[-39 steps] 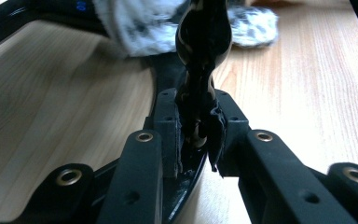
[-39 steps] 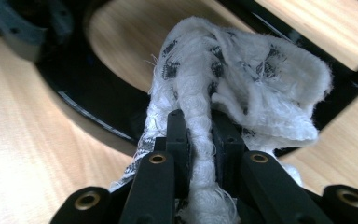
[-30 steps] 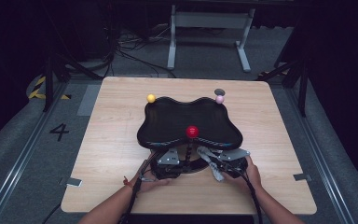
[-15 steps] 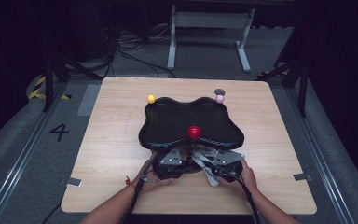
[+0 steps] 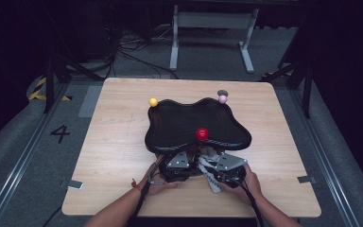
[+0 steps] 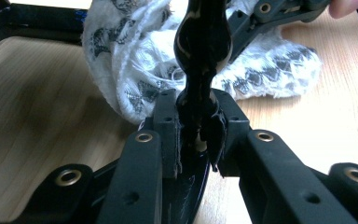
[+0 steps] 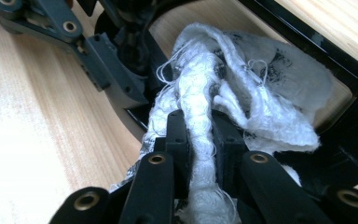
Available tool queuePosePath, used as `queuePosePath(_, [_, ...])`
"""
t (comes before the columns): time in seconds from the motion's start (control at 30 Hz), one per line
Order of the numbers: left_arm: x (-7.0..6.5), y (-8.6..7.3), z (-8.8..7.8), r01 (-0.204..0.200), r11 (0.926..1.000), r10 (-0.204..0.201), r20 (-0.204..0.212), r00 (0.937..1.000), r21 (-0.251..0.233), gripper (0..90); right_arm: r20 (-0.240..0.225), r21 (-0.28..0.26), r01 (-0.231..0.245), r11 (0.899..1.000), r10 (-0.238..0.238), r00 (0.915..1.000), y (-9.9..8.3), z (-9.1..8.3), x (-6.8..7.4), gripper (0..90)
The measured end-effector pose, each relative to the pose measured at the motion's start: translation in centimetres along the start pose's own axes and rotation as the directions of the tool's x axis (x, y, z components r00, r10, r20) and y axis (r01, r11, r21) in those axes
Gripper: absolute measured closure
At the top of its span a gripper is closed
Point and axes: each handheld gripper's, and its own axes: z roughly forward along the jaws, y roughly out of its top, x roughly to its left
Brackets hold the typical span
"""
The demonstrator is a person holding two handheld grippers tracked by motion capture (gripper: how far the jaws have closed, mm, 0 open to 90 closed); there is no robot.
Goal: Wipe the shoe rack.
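A glossy black tray (image 5: 238, 130) with a wavy outline sits mid-table, and a red ball (image 5: 202, 134) rests near its front rim. My left gripper (image 5: 182, 163) is at the tray's near edge. In the left gripper view its jaws (image 6: 198, 135) are shut on the tray's black rim (image 6: 203, 42). My right gripper (image 5: 215, 168) sits right beside it, shut (image 7: 200, 135) on a bunched white cloth (image 7: 261, 93) with dark patterning. That cloth (image 6: 121, 56) lies against the tray's near edge, partly under it.
A yellow ball (image 5: 153, 101) sits at the tray's far left corner and a pink ball (image 5: 222, 98) at its far right corner. The light wooden table (image 5: 113, 142) has bare wood on both sides of the tray. A metal stand (image 5: 212, 21) is on the floor beyond.
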Motion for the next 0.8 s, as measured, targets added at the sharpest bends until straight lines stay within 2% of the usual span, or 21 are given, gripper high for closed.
queuePosePath(0.03, [0.0,0.0,0.1,0.009,1.0,-0.009,0.002,1.0,-0.001,75.0,-0.001,0.002,0.003,1.0,-0.003,1.0,0.0,-0.1,0.1,79.6])
queuePosePath(0.07, [0.1,0.1,0.2,-0.004,1.0,0.004,0.001,1.0,-0.007,74.9,-0.001,0.004,0.008,1.0,-0.008,1.0,0.0,-0.1,0.2,79.5])
queuePosePath(0.1, [0.0,0.2,0.2,0.008,1.0,-0.008,-0.002,1.0,0.001,74.9,-0.004,0.008,0.01,1.0,-0.01,0.9999,0.0,-0.2,0.3,79.4])
queuePosePath(0.17, [0.0,0.2,0.5,0.001,1.0,-0.001,-0.001,1.0,-0.009,75.0,0.002,0.012,0.02,1.0,-0.02,0.9998,0.0,-0.3,0.4,79.4])
queuePosePath(0.4, [-0.1,0.7,0.9,0.005,1.0,-0.005,-0.015,0.9999,0.0,74.9,0.009,0.011,0.004,1.0,-0.005,0.9999,-0.3,-0.4,0.2,79.3])
queuePosePath(0.57, [-0.1,1.3,1.8,0.019,0.9998,-0.019,-0.043,0.9989,-0.001,74.8,0.038,0.008,0.008,1.0,-0.008,0.9992,-0.7,-0.4,-0.5,79.4])
queuePosePath(0.6, [-0.1,1.4,2.0,0.011,0.9999,-0.011,-0.044,0.999,-0.003,74.8,0.039,0.002,-0.001,1.0,0.001,0.9992,-0.9,-0.4,-0.7,79.4])
queuePosePath(0.8, [-0.2,2.1,3.0,0.028,0.9996,-0.028,-0.068,0.9973,0.0,74.6,0.061,0.005,-0.012,1.0,0.012,0.9981,-1.3,-0.6,-1.6,79.4])
